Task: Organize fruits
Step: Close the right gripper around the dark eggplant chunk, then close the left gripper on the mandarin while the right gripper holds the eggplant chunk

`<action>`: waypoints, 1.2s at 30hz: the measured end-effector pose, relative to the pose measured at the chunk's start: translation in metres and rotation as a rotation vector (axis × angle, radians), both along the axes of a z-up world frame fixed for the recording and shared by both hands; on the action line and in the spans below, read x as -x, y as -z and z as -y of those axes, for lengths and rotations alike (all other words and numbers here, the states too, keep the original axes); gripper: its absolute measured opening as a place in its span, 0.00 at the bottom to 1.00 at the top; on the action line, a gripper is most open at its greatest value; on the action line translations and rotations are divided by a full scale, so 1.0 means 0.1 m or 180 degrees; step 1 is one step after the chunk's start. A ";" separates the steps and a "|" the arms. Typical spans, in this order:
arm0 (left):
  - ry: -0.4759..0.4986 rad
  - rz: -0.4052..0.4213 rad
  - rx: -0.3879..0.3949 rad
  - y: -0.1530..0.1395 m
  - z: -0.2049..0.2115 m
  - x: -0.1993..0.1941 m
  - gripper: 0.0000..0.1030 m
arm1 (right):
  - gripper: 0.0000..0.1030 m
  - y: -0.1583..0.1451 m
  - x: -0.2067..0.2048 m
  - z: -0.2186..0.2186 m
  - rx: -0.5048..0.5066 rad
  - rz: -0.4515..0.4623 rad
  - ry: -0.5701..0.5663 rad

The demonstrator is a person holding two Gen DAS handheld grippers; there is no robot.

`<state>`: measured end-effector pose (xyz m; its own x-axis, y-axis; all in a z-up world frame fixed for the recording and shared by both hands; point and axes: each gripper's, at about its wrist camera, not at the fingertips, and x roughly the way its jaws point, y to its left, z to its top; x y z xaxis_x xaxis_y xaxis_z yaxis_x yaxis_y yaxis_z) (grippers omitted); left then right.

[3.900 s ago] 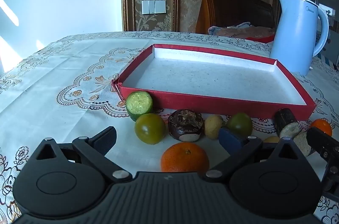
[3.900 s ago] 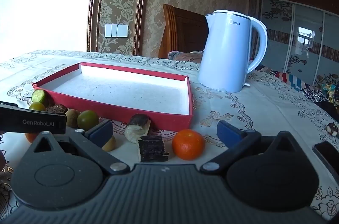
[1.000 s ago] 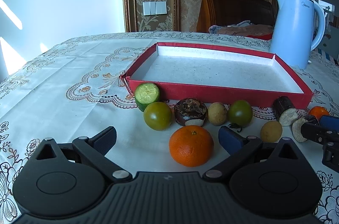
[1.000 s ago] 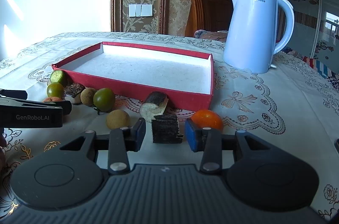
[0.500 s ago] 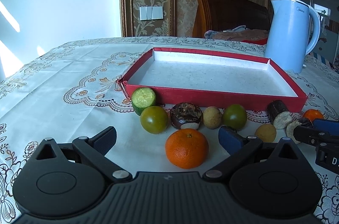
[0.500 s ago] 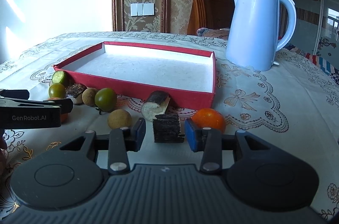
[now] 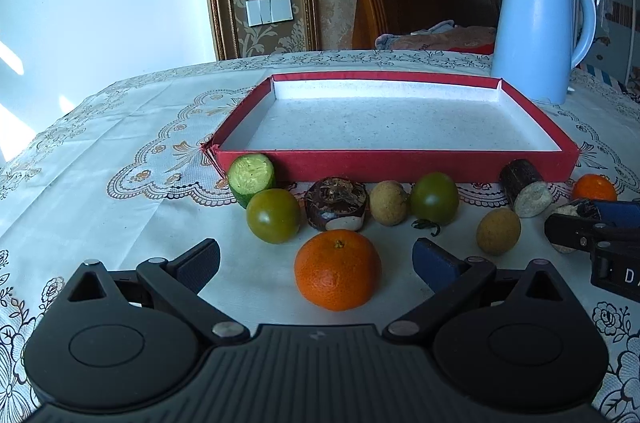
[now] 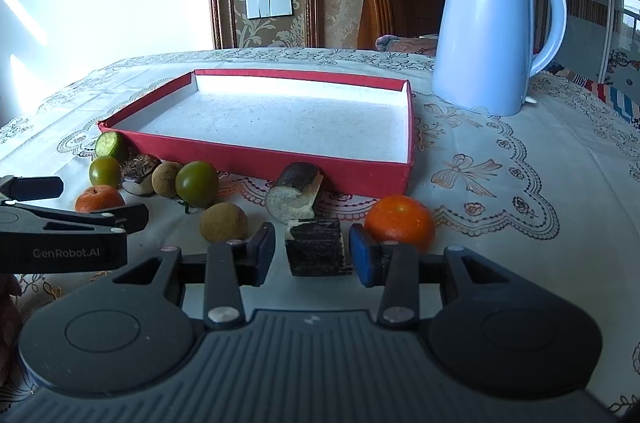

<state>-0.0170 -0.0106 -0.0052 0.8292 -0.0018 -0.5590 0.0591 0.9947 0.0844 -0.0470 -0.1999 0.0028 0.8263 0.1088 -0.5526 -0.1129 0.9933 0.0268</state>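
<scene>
A red tray (image 7: 400, 165) with a white floor lies empty on the tablecloth. Along its near wall sit a cucumber end (image 7: 252, 179), two green tomatoes (image 7: 274, 215) (image 7: 434, 197), a brown chestnut-like fruit (image 7: 336, 203), two longans (image 7: 388, 201) (image 7: 498, 231) and a dark cane piece (image 7: 524, 189). An orange (image 7: 338, 271) rests just ahead of my left gripper (image 7: 316, 255), which is open around it without touching. My right gripper (image 8: 313, 255) is shut on a dark cut cane piece (image 8: 318, 243), low over the cloth. A second orange (image 8: 400, 221) lies just right of it.
A pale blue electric kettle (image 8: 484, 35) stands behind the tray's right corner. A wooden chair (image 7: 420, 7) with cloth on it is beyond the table's far edge. The lace tablecloth (image 7: 120, 151) stretches bare to the left of the tray.
Since the oldest frames my right gripper has narrowed from wide open onto the dark cane piece. The left gripper has come closer to the orange. Over the last second almost nothing moved.
</scene>
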 end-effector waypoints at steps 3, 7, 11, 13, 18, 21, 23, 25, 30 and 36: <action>-0.0012 -0.0057 -0.0011 0.01 0.00 -0.03 1.00 | 0.38 0.01 -0.02 0.00 0.0007 -0.0036 -0.0001; -0.0015 -0.0094 -0.0061 0.03 0.02 -0.05 1.00 | 0.38 0.02 -0.03 0.00 0.0009 -0.0071 0.0029; -0.0026 -0.0114 -0.0095 0.03 0.04 -0.07 1.00 | 0.38 0.02 -0.03 0.00 0.0009 -0.0078 0.0047; -0.0027 -0.0116 -0.0086 0.03 0.03 -0.08 1.00 | 0.38 0.02 -0.03 0.00 0.0008 -0.0084 0.0056; -0.0030 -0.0115 -0.0063 0.02 0.02 -0.08 1.00 | 0.38 0.02 -0.03 0.00 0.0016 -0.0088 0.0077; -0.0032 -0.0132 -0.0057 0.03 0.02 -0.10 1.00 | 0.38 0.03 -0.04 -0.01 0.0032 -0.0108 0.0084; -0.0039 -0.0129 -0.0055 0.03 0.02 -0.10 0.99 | 0.38 0.03 -0.04 -0.01 0.0037 -0.0121 0.0087; -0.0030 -0.0128 -0.0048 0.03 0.02 -0.10 0.99 | 0.36 0.03 -0.04 -0.01 0.0042 -0.0120 0.0092; -0.0014 -0.0115 -0.0040 0.03 0.02 -0.10 0.99 | 0.30 0.03 -0.03 -0.01 0.0040 -0.0139 0.0103; -0.0018 -0.0110 -0.0050 0.03 0.03 -0.10 0.99 | 0.30 0.03 -0.02 -0.01 0.0027 -0.0133 0.0103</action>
<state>-0.0071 -0.0136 -0.0086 0.8094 0.0119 -0.5871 0.0565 0.9936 0.0982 -0.0447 -0.1993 -0.0003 0.8054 0.0776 -0.5876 -0.0797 0.9966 0.0224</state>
